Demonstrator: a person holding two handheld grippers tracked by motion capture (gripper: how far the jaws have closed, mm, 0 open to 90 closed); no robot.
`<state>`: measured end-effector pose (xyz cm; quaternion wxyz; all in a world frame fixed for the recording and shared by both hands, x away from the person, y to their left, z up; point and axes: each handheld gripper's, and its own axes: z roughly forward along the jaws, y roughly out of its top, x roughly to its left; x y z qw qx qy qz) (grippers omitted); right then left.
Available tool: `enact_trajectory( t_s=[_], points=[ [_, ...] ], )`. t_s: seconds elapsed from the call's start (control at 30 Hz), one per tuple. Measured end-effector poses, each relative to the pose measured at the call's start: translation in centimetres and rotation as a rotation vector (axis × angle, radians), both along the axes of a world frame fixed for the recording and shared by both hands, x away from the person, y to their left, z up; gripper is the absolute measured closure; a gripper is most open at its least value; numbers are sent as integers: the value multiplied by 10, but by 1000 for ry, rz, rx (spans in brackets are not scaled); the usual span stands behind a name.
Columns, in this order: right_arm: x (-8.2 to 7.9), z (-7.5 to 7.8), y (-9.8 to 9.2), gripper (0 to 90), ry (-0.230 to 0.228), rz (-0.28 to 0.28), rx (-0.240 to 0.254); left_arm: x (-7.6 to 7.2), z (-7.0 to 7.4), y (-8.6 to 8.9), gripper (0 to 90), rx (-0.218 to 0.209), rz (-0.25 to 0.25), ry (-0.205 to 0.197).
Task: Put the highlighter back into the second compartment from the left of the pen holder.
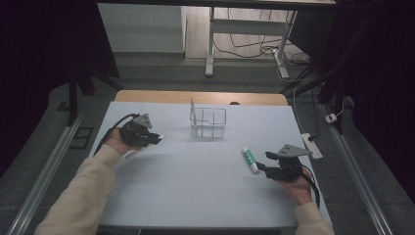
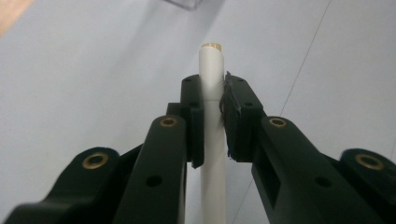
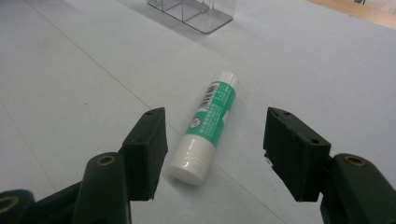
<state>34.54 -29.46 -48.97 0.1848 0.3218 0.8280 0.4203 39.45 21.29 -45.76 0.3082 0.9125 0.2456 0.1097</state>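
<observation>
White plastic shows between the left tongs: a slim pen is pinched across its barrel, the pads pressed to both sides, its capped end poking out past the jaw tips. In the high view these tongs sit left of the rack and a little nearer the person, the pen's tail slanting down toward the worktop. Gripping mid-barrel looks meant to keep the pen from swinging, so it can be tipped upright and dropped into one of the rack's open compartments.

The clear rack stands at the far middle of the worktop, empty as far as can be told.

Right of the rack and nearer the person lies a green-and-white glue stick, flat on its side. The right tongs are parted wide and hold nothing; their jaws stand either side of the stick's near end without touching it, lined up, I judge, to close across its width.
</observation>
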Motion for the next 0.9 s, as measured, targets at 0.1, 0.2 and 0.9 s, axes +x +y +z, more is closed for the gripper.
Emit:
enact_trajectory(
  t_s=[0.1,0.2,0.9],
  points=[
    [0,0,0,389,0,-1,0,-3,6,1,790,-26,11,-19],
    [0,0,0,389,-1,-2,0,-6,10,2,790,-56,28,-39],
    [0,0,0,388,-4,-2,2,-17,31,8,790,-243,107,-163]
  ],
)
